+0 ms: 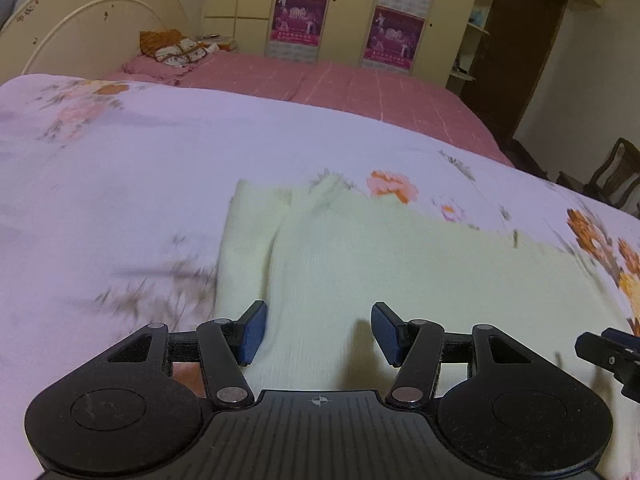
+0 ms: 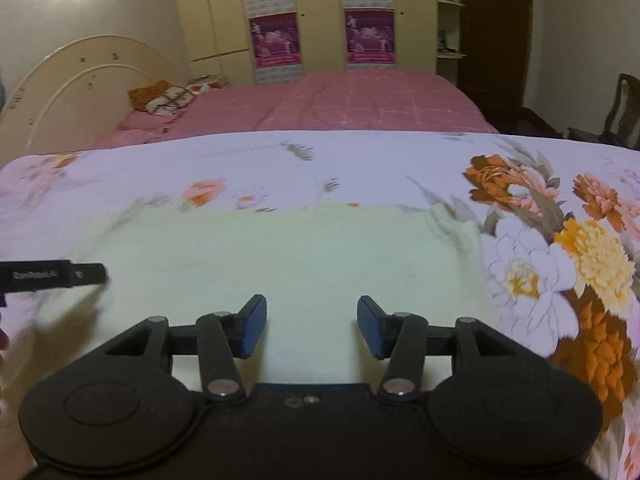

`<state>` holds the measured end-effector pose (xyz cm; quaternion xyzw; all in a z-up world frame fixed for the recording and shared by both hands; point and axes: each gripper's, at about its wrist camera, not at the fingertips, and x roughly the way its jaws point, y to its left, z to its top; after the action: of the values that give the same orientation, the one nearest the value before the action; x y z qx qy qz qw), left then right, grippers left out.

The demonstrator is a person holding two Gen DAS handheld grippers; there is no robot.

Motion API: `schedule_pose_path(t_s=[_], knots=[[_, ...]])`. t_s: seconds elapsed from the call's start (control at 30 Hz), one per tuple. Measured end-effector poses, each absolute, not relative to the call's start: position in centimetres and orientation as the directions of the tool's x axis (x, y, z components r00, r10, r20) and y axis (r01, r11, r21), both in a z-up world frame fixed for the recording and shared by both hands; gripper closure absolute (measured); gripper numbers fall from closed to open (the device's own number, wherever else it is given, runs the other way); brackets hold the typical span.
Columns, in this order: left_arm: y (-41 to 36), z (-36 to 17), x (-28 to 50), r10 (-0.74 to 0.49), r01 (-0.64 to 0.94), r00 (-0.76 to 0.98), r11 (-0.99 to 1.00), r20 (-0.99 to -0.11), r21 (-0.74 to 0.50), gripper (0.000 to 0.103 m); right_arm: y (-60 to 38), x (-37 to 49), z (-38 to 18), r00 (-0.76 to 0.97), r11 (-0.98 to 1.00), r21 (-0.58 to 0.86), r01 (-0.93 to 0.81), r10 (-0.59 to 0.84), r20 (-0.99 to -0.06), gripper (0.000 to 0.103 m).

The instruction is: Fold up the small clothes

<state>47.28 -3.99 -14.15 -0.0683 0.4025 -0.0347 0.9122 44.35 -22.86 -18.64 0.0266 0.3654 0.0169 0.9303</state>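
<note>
Both claws spread wide over a pale green top, gripping nothing.

The left claw (image 1: 318, 332) hangs above the top's (image 1: 360, 264) left part, near a folded-in sleeve (image 1: 246, 240); the right claw (image 2: 312, 326) sits over its right part, blue pads (image 2: 252, 326) apart. The top lies flat on a floral sheet (image 2: 540, 248), with a pink bed (image 2: 340, 100) and wardrobe (image 2: 320, 16) behind.

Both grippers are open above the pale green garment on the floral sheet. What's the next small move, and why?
Probably lower both grippers onto the garment's near edge and close. The left gripper and right gripper both stand open with nothing between the fingers, and the pale green garment lies flat on the floral sheet, one side already folded in. Whether the fingers touch the cloth yet is unclear.
</note>
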Motion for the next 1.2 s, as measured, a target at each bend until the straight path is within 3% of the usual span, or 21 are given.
schedule_pose_path(t_s=[0.77, 0.93, 1.2], knots=[[-2.5, -15.8, 34.3, -0.176, -0.048, 0.621, 0.964, -0.764, -0.262, 0.045, -21.1, 35.1, -19.1, 0.704, 0.992, 0.115, -0.051, 0.118, -0.7, 0.05], [-1.1, -17.1, 31.8, -0.247, -0.126, 0.626, 0.904, -0.74, -0.409, 0.045, -20.8, 35.1, -19.6, 0.699, 0.99, 0.126, -0.06, 0.132, -0.702, 0.05], [0.0, -19.0, 35.2, -0.338, -0.172, 0.692, 0.781, -0.638, -0.6, 0.045, -20.1, 36.6, -20.6, 0.694, 0.99, 0.128, -0.066, 0.138, -0.706, 0.05]])
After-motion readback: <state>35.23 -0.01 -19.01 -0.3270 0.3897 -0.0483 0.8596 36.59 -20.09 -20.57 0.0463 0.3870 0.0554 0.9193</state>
